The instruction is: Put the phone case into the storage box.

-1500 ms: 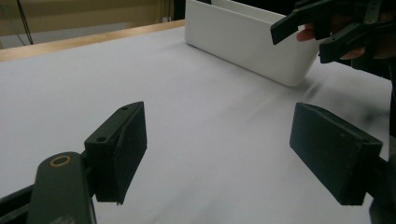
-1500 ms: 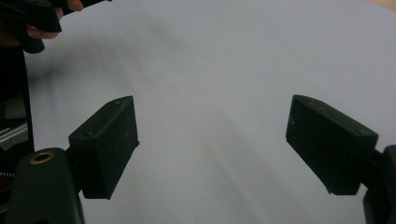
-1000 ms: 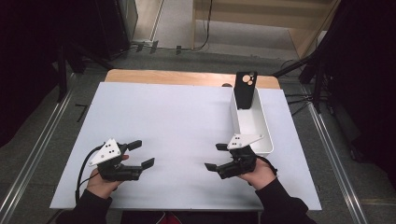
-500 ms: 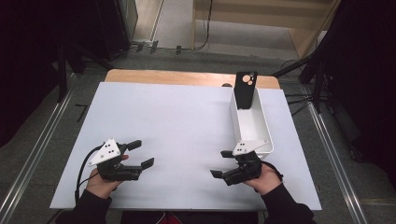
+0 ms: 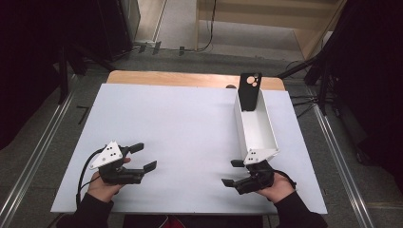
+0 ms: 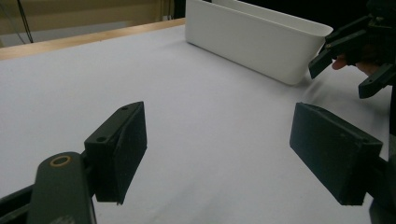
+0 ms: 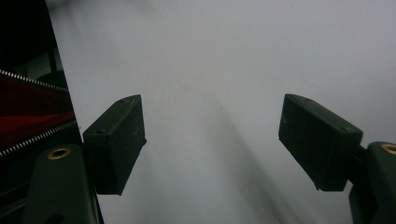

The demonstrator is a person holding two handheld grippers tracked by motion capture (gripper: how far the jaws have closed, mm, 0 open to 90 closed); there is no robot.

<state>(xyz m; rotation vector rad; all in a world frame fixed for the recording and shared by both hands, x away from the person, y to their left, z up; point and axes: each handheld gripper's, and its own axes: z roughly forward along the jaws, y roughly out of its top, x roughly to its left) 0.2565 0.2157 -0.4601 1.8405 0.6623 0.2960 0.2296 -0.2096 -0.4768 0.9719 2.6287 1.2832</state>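
Two hand-held black grippers sit low over a white table, each gripped by a person's hand coming in from the near edge. The left gripper (image 5: 142,156) lies toward the near left of the surface, its jaws spread wide with nothing between them; its own camera looks past both pads across bare white tabletop. The right gripper (image 5: 234,173) lies toward the near right, jaws also apart and holding nothing, and they have just been closing a little with only bare surface between them. It points leftward, toward the left gripper, with a wide stretch of open table separating the two. Just beyond the right gripper, its near end close to the grey plate on top of that gripper, stands a long, narrow white bin (image 5: 257,128) running away from the person along the right side of the table. A black phone case (image 5: 249,90) with a round camera cut-out stands upright, leaning at the bin's far end. The white table top (image 5: 180,123) covers most of a wooden table (image 5: 190,79), whose bare wood shows as a strip along the far edge. The middle and left of the white surface lie open. Around the table the floor is grey, with metal rails (image 5: 38,156) running along both sides, dark stands and cables at the right, and a wooden structure beyond.
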